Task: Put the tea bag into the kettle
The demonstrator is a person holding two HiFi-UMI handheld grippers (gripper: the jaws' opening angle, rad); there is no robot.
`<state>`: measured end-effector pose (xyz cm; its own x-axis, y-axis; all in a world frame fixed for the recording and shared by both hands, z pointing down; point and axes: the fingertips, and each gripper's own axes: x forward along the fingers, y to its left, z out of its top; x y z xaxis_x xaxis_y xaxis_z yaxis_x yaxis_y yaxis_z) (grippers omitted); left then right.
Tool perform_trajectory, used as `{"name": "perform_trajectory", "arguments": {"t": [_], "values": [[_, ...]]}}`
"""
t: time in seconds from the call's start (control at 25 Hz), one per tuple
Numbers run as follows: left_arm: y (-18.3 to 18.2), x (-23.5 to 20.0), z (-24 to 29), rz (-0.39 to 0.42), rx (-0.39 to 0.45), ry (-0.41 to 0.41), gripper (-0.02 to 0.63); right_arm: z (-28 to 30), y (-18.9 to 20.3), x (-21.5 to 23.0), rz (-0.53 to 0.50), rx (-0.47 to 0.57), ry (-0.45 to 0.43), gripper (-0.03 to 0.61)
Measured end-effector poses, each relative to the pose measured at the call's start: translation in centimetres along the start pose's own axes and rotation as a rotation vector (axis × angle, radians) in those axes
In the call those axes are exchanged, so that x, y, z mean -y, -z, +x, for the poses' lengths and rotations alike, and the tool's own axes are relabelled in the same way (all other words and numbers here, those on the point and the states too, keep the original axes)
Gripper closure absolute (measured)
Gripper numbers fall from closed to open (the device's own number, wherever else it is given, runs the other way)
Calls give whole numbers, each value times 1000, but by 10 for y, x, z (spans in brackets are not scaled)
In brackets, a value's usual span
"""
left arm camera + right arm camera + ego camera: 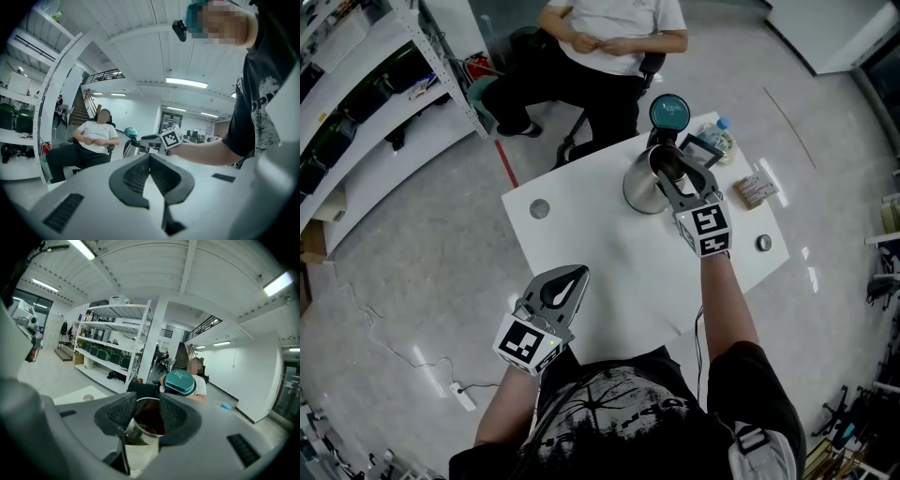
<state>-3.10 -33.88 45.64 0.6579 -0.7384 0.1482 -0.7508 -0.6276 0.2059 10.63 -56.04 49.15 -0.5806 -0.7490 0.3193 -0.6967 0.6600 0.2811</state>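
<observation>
— Where is the right hand-held gripper (668, 172) hanging?
— It is hanging right over the mouth of the kettle (639, 192), pointing slightly down into it. Its jaws are standing moderately apart, and nothing is sitting between the pads; its own view is looking through the gap into the dark inside of the kettle.

— And the tea bag?
— Neither gripper is holding it. A reddish patch (146, 430) is showing low inside the kettle, but I cannot tell whether that is the tea bag.

— Where is the kettle standing?
— It is standing upright near the far edge of the white worktop (600, 234), with its teal lid (668, 112) tipped open on the far side.

— What is the left hand-held gripper (579, 274) doing?
— It is hovering over the near left part of the worktop, well apart from the kettle. Its jaws are meeting at the tips and holding nothing.

— What else is lying on the worktop?
— A small box (757, 190) is lying to the right of the kettle, a bottle (719, 131) is lying behind it near the far corner, and a small ring (763, 243) is sitting near the right edge.

— Is anyone else there?
— A person (614, 37) is sitting on a chair beyond the worktop, hands together in the lap, and a shelf (375, 103) is standing to the left.
</observation>
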Motion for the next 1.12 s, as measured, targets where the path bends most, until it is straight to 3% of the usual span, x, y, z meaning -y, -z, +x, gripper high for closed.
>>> {"name": "perform_trajectory", "arguments": {"t": [0.2, 0.56, 1.12], "values": [[-11, 0, -5, 46, 11, 23, 606, -16, -14, -24, -4, 27, 2, 426], [-24, -1, -13, 80, 53, 126, 606, -74, -40, -72, 70, 74, 31, 562], [-26, 31, -46, 149, 54, 407, 606, -169, -60, -156, 138, 120, 180, 568]]}}
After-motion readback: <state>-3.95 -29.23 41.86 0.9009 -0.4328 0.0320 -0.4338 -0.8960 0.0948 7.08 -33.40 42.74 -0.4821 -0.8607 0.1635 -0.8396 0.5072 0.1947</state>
